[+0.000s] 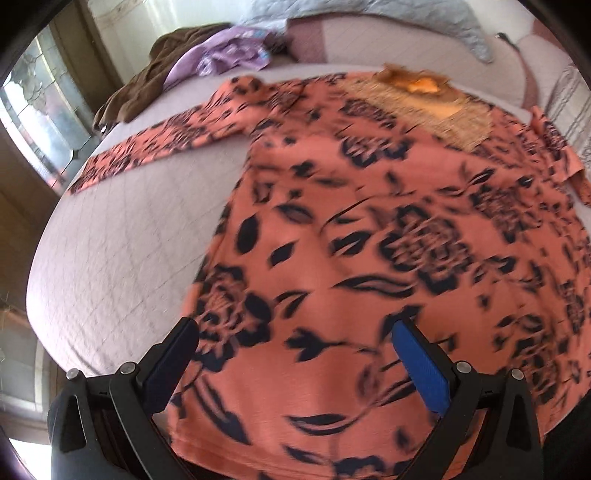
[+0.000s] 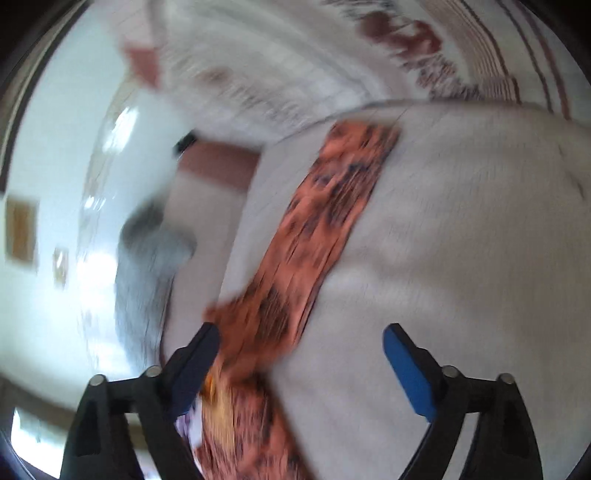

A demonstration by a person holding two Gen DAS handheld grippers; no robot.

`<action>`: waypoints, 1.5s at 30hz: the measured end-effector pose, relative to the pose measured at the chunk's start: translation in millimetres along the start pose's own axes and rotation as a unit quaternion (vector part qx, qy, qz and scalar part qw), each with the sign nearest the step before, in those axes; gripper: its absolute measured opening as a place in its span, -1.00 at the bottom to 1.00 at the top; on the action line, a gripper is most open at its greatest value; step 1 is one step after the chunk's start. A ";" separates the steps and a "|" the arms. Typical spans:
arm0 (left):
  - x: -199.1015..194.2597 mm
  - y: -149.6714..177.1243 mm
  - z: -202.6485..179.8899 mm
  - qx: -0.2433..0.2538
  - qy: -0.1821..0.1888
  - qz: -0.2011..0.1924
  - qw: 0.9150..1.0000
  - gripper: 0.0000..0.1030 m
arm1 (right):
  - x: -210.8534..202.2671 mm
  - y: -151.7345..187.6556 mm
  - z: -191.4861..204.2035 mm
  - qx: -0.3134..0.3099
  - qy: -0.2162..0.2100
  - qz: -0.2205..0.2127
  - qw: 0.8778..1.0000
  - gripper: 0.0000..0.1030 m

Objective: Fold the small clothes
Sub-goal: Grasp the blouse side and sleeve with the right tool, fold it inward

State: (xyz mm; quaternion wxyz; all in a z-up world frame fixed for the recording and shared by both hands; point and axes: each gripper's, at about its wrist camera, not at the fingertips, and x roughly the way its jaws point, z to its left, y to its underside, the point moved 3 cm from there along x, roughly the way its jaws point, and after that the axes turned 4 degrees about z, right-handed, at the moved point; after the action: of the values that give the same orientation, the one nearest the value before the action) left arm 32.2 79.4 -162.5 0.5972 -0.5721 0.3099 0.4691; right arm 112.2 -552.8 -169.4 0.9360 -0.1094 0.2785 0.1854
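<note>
Left gripper (image 1: 295, 332) spread wide above the lower part of the top (image 1: 369, 258), nothing between the fingers, pads clear of the cloth. Spread flat on the bed (image 1: 122, 266), orange-pink with dark flowers, one sleeve (image 1: 166, 144) stretched out to the left, woven yoke (image 1: 417, 107) at the neck on the far side. Beyond that sleeve, a brown garment (image 1: 147, 85) and a purple one (image 1: 229, 55) heaped near the bed's edge; grey blanket (image 1: 369, 18) further back.

Right gripper (image 2: 301, 338) also open, nothing clamped. Other sleeve (image 2: 332, 221) lying straight across the pale cover (image 2: 461, 258), running up and away from the fingers, its near end passing just beside the left finger (image 2: 199, 354) — touching or not, hard to say through the blur. Striped pillow (image 2: 480, 48) past the sleeve's far end
</note>
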 end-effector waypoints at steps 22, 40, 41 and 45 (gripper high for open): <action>-10.7 1.3 34.7 -0.033 0.007 -0.036 0.999 1.00 | 58.3 -92.1 115.4 -0.247 0.283 -0.071 0.924 -0.87; -30.1 11.7 96.2 -0.127 0.063 -0.088 0.986 1.00 | 74.5 329.8 424.1 -0.479 -0.132 0.109 0.861 -0.56; -30.0 12.1 99.4 -0.130 0.063 -0.087 0.986 1.00 | 95.5 337.6 415.9 -0.470 -0.134 0.139 0.861 0.19; -36.3 11.8 107.8 -0.133 0.063 -0.096 0.984 1.00 | 186.5 382.3 327.8 -0.447 -0.046 0.247 0.859 0.95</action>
State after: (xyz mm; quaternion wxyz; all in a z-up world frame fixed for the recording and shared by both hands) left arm -9.9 175.7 -117.6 0.5374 -0.7018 0.2250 0.4098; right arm 258.6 -51.5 -43.9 0.7217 -0.4349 0.1406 0.5199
